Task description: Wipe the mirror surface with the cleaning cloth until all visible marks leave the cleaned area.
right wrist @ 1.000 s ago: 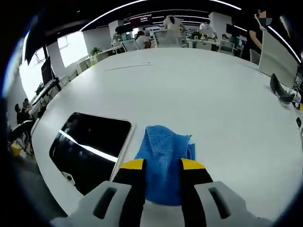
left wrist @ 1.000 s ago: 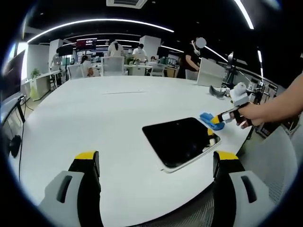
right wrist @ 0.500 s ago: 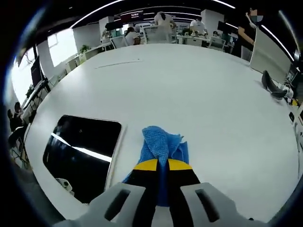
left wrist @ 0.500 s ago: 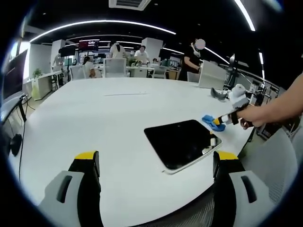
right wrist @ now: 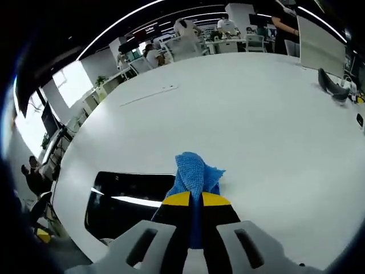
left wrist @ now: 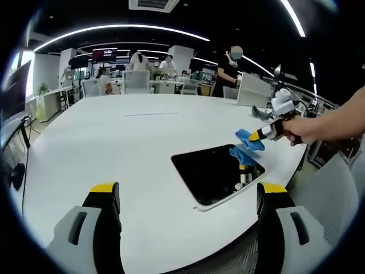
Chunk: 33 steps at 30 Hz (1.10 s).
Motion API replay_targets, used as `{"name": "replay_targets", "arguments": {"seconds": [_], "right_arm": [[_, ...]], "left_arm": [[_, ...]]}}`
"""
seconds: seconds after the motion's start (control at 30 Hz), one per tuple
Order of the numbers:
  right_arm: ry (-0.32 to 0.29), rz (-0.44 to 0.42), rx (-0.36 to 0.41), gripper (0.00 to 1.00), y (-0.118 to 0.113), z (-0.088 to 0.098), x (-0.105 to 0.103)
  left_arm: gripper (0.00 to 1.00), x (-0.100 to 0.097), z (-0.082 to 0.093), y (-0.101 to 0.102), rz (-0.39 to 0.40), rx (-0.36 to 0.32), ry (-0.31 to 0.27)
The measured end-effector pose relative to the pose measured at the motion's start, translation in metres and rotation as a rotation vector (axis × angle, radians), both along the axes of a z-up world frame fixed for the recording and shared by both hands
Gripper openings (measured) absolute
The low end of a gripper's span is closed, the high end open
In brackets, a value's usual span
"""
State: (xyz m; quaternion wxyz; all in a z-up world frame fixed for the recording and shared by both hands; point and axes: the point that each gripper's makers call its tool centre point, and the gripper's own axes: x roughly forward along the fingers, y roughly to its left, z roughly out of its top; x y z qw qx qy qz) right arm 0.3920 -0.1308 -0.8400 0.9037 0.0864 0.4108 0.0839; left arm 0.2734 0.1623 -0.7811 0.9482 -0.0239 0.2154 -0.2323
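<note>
My right tongs (right wrist: 191, 198) are clenched on the blue cleaning cloth (right wrist: 194, 171), whose bunched, waffle-textured folds stick up past the yellow tips. In the left gripper view the same tongs come in from the right in a hand (left wrist: 302, 130), with the cloth (left wrist: 246, 144) hanging from them above the far right part of the mirror (left wrist: 214, 171), clear of the bench.

The mirror is a dark rectangular panel with a pale frame and rounded corners, lying flat on the white bench (left wrist: 114, 148). Its near right corner sits close to the bench's curved edge, and past that edge is a mesh chair back (left wrist: 325, 194), so I have little room on that side. In the right gripper view the mirror (right wrist: 131, 202) lies to the lower left of the cloth, also close to the bench rim, with a bright streak of ceiling light reflected across the glass. I cannot make out marks on the surface from here.

Beyond the mirror the bench runs wide and bare toward the far side, leaving plenty of room for sweeping. A dark curved object (right wrist: 332, 85) rests near the far right edge, well apart from the mirror.

My left tongs (left wrist: 188, 197) are released, jaws spread wide with nothing between them, hanging over the near part of the bench, short of the mirror.

People (left wrist: 140, 60) sit at desks in the background.
</note>
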Motion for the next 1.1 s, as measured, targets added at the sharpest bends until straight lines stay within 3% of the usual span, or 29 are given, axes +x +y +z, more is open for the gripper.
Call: {"name": "replay_targets", "arguments": {"seconds": [0.17, 0.27, 0.67, 1.1], "right_arm": [[0.024, 0.050, -0.012, 0.00, 0.028, -0.009, 0.005], [0.025, 0.027, -0.093, 0.00, 0.026, -0.018, 0.008], [0.049, 0.019, -0.077, 0.00, 0.046, -0.024, 0.007], [0.063, 0.096, -0.067, 0.00, 0.102, -0.025, 0.012]], "left_arm": [[0.99, 0.001, 0.000, -0.001, -0.007, 0.003, 0.001], [0.99, 0.001, 0.000, -0.001, -0.006, 0.001, 0.001], [0.99, 0.001, -0.001, -0.002, -0.018, 0.003, 0.003], [0.99, -0.001, -0.003, -0.003, -0.026, 0.004, 0.014]]}}
